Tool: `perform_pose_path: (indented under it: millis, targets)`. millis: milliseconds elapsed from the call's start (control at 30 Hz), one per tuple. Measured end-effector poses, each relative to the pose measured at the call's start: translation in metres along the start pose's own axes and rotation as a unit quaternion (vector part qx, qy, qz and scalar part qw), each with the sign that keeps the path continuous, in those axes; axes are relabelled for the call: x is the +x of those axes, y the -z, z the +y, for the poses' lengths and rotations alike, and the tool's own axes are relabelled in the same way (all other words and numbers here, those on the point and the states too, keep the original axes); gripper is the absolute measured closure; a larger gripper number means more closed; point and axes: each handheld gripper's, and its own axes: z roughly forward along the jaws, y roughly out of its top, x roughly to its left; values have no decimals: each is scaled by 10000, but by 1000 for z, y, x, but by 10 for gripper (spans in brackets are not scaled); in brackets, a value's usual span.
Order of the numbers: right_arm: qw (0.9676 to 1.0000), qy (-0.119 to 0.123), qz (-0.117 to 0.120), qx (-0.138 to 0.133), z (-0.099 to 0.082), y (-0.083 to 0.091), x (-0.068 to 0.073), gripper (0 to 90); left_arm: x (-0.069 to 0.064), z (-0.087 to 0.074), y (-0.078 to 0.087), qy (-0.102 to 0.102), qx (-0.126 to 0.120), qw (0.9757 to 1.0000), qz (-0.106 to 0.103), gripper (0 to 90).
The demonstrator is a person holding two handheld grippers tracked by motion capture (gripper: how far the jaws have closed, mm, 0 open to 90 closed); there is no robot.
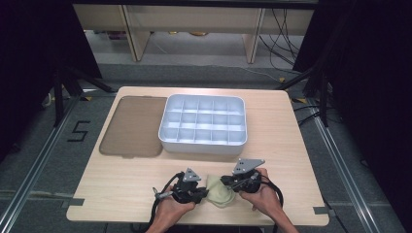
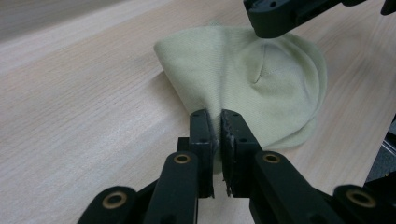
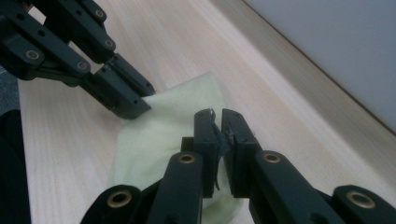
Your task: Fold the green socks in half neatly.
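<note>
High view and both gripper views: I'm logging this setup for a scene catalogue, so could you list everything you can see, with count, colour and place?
cloth: one, pale yellow-green, near edge of the table, between the two grippers
tray: one, white, with many compartments, middle of the table
lid: one, brownish see-through, flat to the left of the tray
table: one, light wood
desk legs: pale wood, on the floor beyond the table
cables: several, dark, floor at far right
left gripper: black, shut on the cloth's edge
right gripper: black, shut on the cloth
hands: two, at the bottom, one holding each gripper
</note>
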Motion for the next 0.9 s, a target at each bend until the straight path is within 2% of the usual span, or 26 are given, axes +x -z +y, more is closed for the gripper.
perform_pose_path:
  millis: [67, 133, 200, 233, 267, 300, 333, 367, 400, 433, 467, 500, 533, 600, 633, 667, 733, 800, 833, 867, 900]
  targets:
    - [10000, 43, 8, -88, 2, -2, -1, 859, 2, 0, 2, -109, 45, 9999, 39, 832]
    - [9999, -45, -27, -111, 4, -3, -1, 865, 1, 1, 3, -41, 42, 10000, 39, 832]
    - [9999, -50, -39, -133, 6, -7, -2, 869, 0, 2, 4, 30, -46, 10000, 48, 832]
    - [9999, -23, -47, -150, 7, -8, -3, 870, 0, 2, 5, 20, -8, 10000, 77, 832]
    - [9999, -47, -2, -100, 9, -10, -2, 871, 2, 3, 6, -83, 29, 10000, 26, 833]
    - [9999, 13, -17, -98, 10, -12, -3, 872, 2, 3, 7, -86, -29, 9999, 64, 833]
    - [10000, 20, -39, -82, 12, -15, -2, 874, 3, 3, 8, -131, 15, 9999, 44, 834]
    - [10000, -5, -59, -48, 12, -17, -2, 875, 3, 3, 8, -45, -60, 9999, 69, 834]
    - [10000, 22, -64, -37, 12, -18, -3, 875, 4, 3, 8, -48, -53, 10000, 53, 834]
    - [10000, -6, -59, -17, 12, -20, -3, 876, 6, 4, 9, -151, 9, 9999, 58, 834]
    - [10000, -47, -37, 48, 12, -22, -2, 876, 6, 4, 9, -82, -30, 9999, 67, 834]
    - [10000, 10, -64, 28, 12, -25, -3, 876, 6, 4, 9, -82, -30, 9999, 67, 834]
    - [9999, -51, -60, 73, 12, -28, -2, 877, 8, 4, 10, -90, -4, 9999, 59, 835]
    - [9999, 8, -95, 142, 12, -31, -2, 877, 8, 4, 11, -127, -11, 9999, 70, 836]
    - [9998, 16, -110, 175, 12, -33, -2, 878, 7, 4, 11, -95, -60, 9999, 53, 836]
    - [9998, -27, -115, 129, 12, -37, -2, 881, 7, 5, 14, -179, -62, 9998, 47, 838]
    - [9996, -23, -94, 248, 12, -38, -2, 881, 6, 6, 14, -165, -136, 9998, 31, 839]
    - [9998, 18, -127, 142, 11, -43, -2, 887, 6, 7, 15, -242, -137, 9996, 58, 840]
    - [9998, 18, -127, 142, 11, -43, -2, 887, 5, 8, 15, -225, -159, 9996, 46, 840]
    - [9997, 35, -83, 228, 12, -42, -3, 887, 6, 8, 16, -302, -107, 9995, 61, 840]
    - [9999, 43, -71, 133, 11, -44, -3, 887, 6, 7, 16, -298, -104, 9995, 66, 840]
